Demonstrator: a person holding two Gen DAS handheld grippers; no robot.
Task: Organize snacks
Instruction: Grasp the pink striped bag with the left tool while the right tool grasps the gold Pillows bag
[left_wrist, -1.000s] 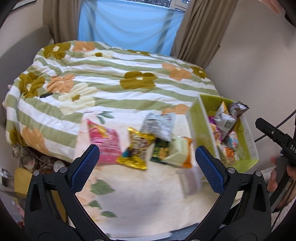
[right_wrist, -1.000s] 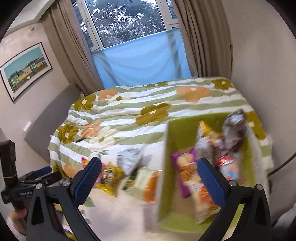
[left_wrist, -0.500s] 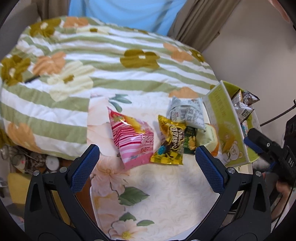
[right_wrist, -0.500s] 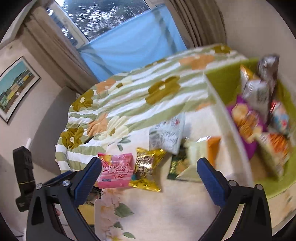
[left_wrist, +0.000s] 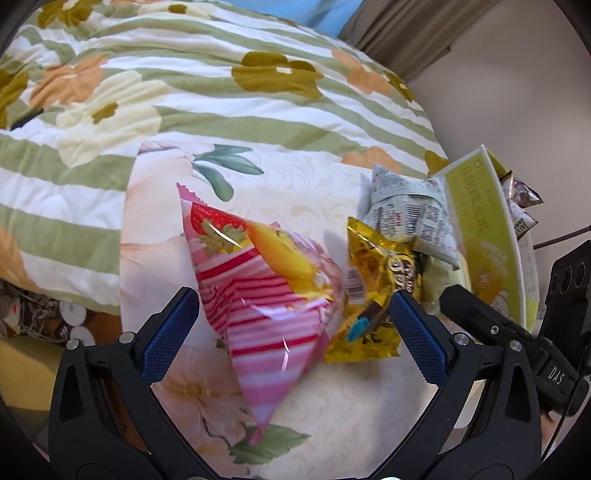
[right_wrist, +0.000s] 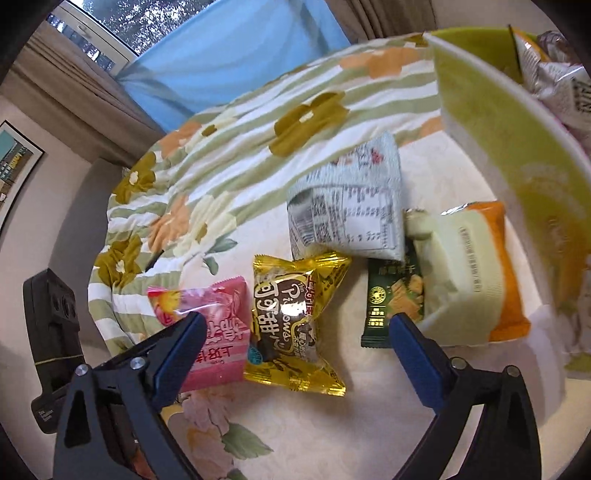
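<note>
The left tongs (left_wrist: 295, 325) stood released, jaws wide, straddling the pink striped packet (left_wrist: 269, 295), which lay directly ahead on the floral desk (left_wrist: 369, 406), its long axis running away from the tongs and slanting a little left. The right tongs (right_wrist: 295, 339), also released, framed the gold packet (right_wrist: 291, 321), the pink one just beside their left finger. The left tongs looked nearer to the pink packet. The green box (left_wrist: 484, 251) stood well right.
</note>
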